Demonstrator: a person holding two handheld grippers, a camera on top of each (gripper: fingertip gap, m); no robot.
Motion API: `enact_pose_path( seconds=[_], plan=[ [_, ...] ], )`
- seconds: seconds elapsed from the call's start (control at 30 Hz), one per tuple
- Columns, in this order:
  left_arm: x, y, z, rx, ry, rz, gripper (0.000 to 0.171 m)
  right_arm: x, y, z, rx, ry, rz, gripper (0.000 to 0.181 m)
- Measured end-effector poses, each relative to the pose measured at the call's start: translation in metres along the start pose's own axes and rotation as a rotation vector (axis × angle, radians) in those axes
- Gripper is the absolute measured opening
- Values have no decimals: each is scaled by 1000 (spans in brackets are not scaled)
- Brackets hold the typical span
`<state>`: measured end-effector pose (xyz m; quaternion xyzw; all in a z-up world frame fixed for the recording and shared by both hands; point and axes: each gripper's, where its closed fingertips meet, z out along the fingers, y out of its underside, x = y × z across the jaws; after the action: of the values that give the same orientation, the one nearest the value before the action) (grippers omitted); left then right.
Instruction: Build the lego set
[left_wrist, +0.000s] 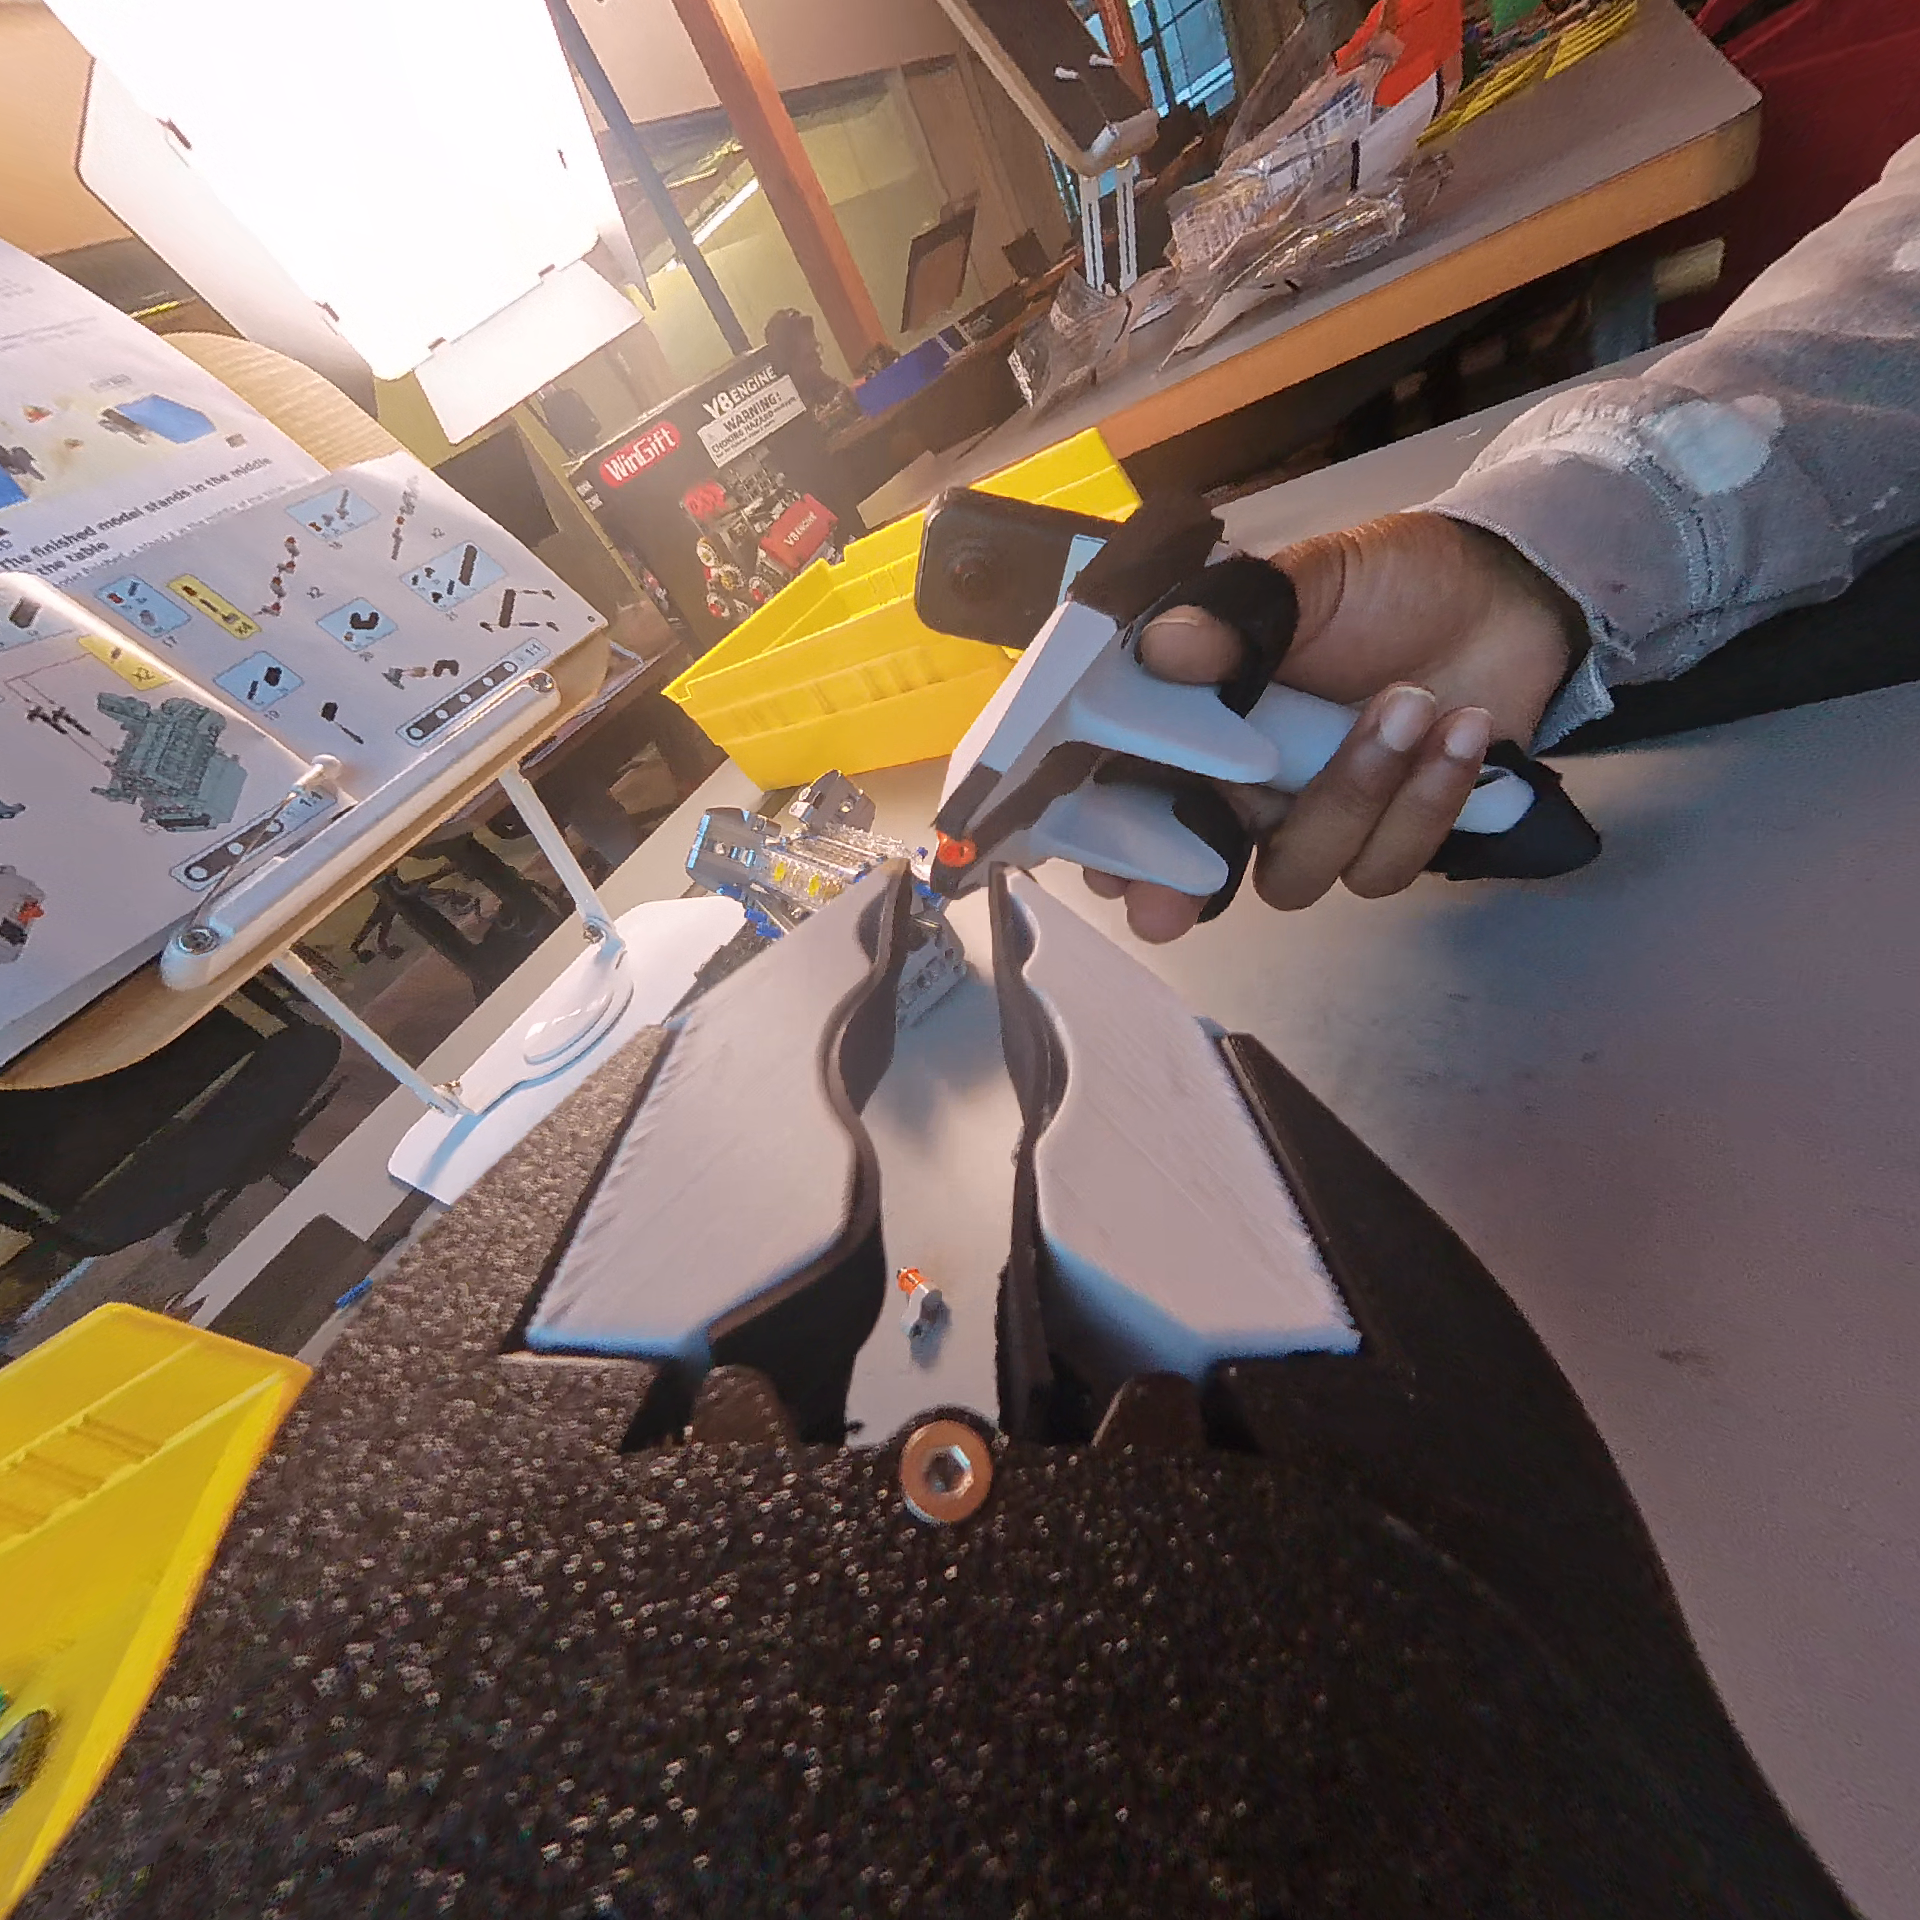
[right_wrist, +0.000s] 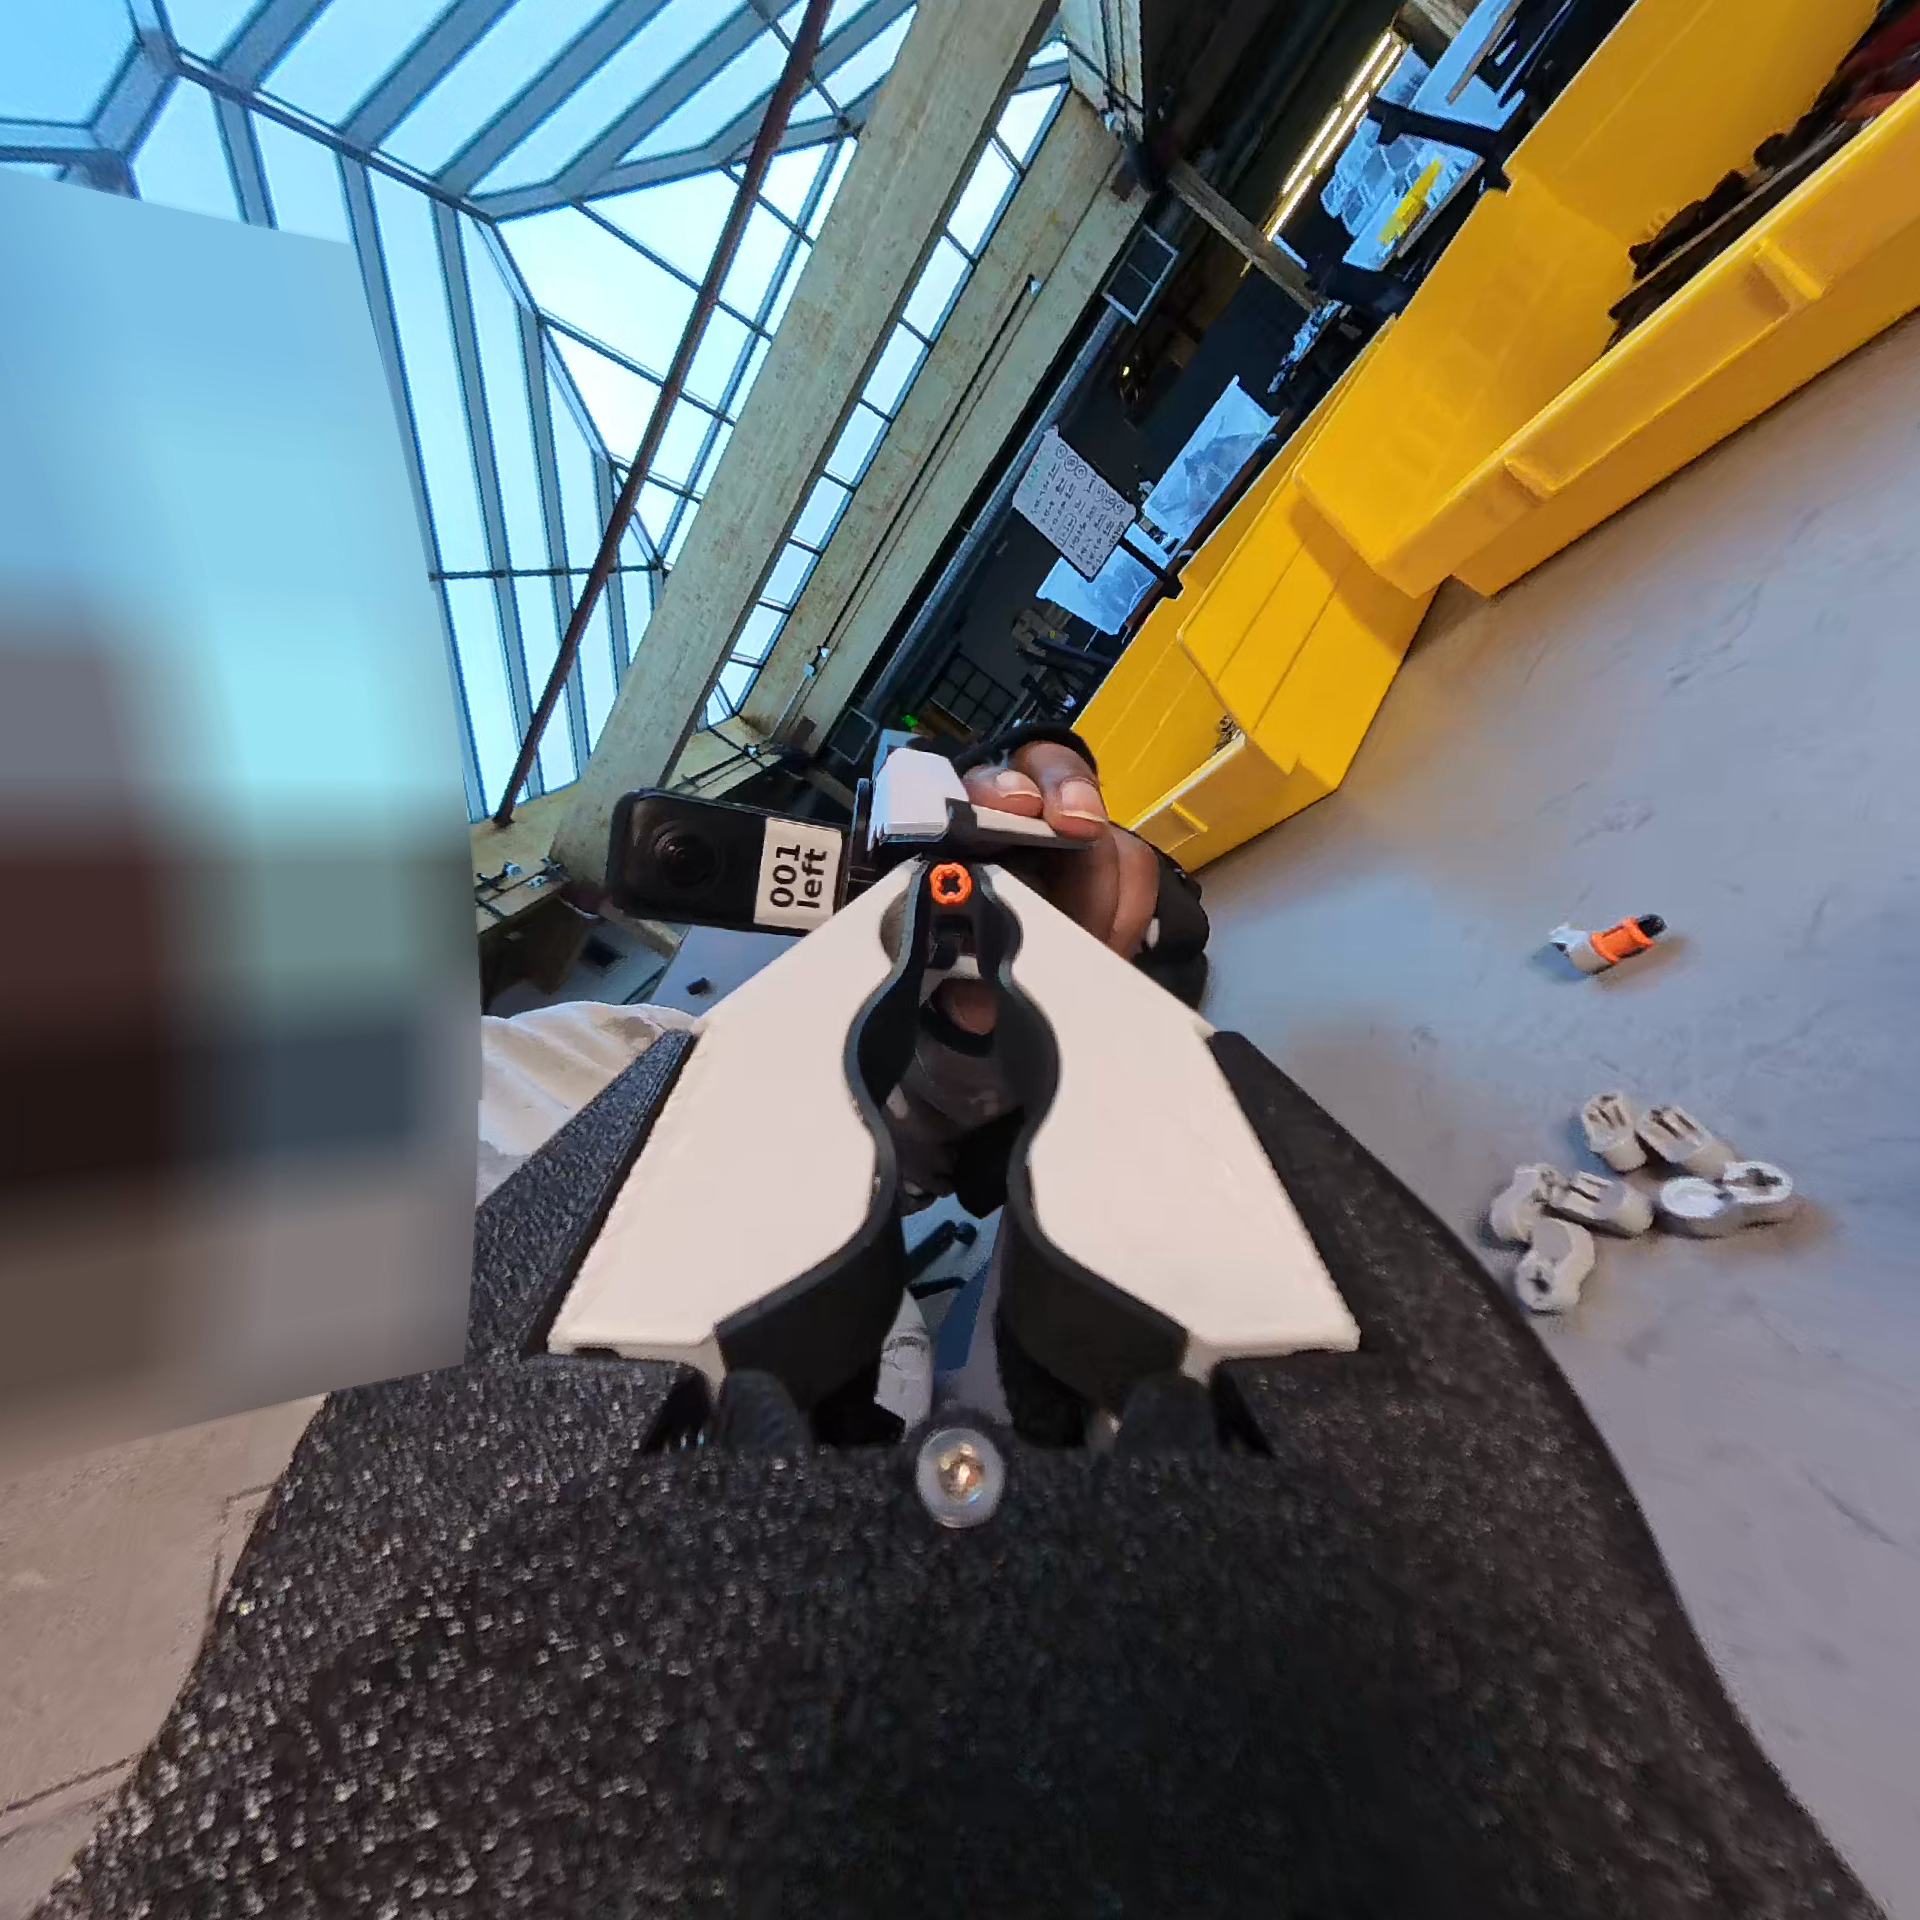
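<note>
My right gripper (right_wrist: 951, 914) pinches an orange pin (right_wrist: 949, 884) at its tips, near the model (left_wrist: 805, 862). My left gripper (left_wrist: 945, 904) stands slightly open, empty, beside the model. Grey pieces (right_wrist: 1631, 1195) lie loose at right.

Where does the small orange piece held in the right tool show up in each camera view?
Left wrist view: the orange piece sits just above centre, at the tip of the right tool, beside the brick model.
Right wrist view: the orange piece sits above centre, pinched at that tool's tip.
Shared landmark: the yellow bins on the grey table.
</note>
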<state>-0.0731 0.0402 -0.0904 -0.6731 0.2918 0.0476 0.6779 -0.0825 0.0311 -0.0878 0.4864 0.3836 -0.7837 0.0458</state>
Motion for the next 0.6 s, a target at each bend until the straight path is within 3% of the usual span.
enact_pose_path(
  seconds=[0.6],
  plan=[
    [4, 3, -3, -63, -12, 166, 5, -2, 4, -2, -48, 6, -34, 7]
  ],
)
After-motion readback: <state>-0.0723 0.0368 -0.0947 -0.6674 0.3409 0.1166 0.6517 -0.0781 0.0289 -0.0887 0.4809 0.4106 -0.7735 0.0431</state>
